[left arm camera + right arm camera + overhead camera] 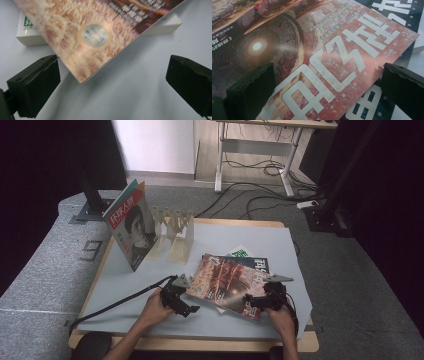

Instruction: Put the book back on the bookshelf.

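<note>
Grey table covering [150, 285] is seen bearing a stack of magazines at the near right. One portrait magazine [131, 222] already stands at the far-left wooden rack [175, 232]; the red magazine [227, 285] remains flat, unlifted. Left gripper [186, 309] and right gripper [250, 301] are spread wide, empty.

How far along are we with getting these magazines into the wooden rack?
One magazine already stands upright, leaning at the left end of the wooden rack. In hand: the red magazine on top of the pile, with the left gripper and right gripper both open at its near corners, neither clamped. Left: that one, the dark magazine beneath and the white book at the bottom.
</note>
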### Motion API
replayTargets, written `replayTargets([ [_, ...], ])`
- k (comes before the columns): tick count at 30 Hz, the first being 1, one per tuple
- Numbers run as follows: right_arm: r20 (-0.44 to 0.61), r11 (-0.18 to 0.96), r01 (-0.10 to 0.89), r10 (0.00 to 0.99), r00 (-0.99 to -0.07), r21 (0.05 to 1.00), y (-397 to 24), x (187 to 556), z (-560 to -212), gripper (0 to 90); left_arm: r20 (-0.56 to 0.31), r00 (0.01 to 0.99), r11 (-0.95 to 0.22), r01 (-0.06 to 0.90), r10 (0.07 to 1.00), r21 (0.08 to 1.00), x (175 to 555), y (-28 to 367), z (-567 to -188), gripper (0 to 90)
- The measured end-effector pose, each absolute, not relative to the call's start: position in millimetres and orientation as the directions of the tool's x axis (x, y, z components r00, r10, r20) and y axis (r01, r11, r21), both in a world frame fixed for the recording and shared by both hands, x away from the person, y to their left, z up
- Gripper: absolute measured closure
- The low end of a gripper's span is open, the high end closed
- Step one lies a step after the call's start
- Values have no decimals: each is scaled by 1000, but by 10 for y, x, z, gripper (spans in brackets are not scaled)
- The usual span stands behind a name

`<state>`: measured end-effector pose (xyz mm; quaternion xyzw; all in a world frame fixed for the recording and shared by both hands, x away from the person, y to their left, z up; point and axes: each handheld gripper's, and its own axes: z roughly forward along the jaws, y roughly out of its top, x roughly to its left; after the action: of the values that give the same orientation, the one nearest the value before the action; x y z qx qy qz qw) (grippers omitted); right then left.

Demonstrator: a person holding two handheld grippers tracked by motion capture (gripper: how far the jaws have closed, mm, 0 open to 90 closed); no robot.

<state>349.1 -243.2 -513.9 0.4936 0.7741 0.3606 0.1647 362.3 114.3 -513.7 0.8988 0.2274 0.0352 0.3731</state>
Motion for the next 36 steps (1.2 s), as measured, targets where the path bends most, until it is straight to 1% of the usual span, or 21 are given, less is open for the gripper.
replayTargets([
  [14,106,254,640,878,-467,725,-2430,3559,-5140,0,-113,902,-640,379,416,668,3482,1117,-5133,0],
  [19,100,262,639,875,-473,723,-2417,3614,-5128,0,-144,909,-641,382,392,665,3400,1082,-5172,0],
  [22,96,267,638,874,-475,723,-2405,3658,-5119,0,-131,909,-644,376,395,666,3366,1067,-5187,0],
  [31,79,273,634,880,-469,723,-2347,3807,-5095,0,-143,913,-651,376,382,659,3373,1083,-5168,0],
  [36,88,262,626,878,-470,735,-2366,3783,-5108,0,-112,904,-645,378,414,664,3471,1112,-5149,0],
])
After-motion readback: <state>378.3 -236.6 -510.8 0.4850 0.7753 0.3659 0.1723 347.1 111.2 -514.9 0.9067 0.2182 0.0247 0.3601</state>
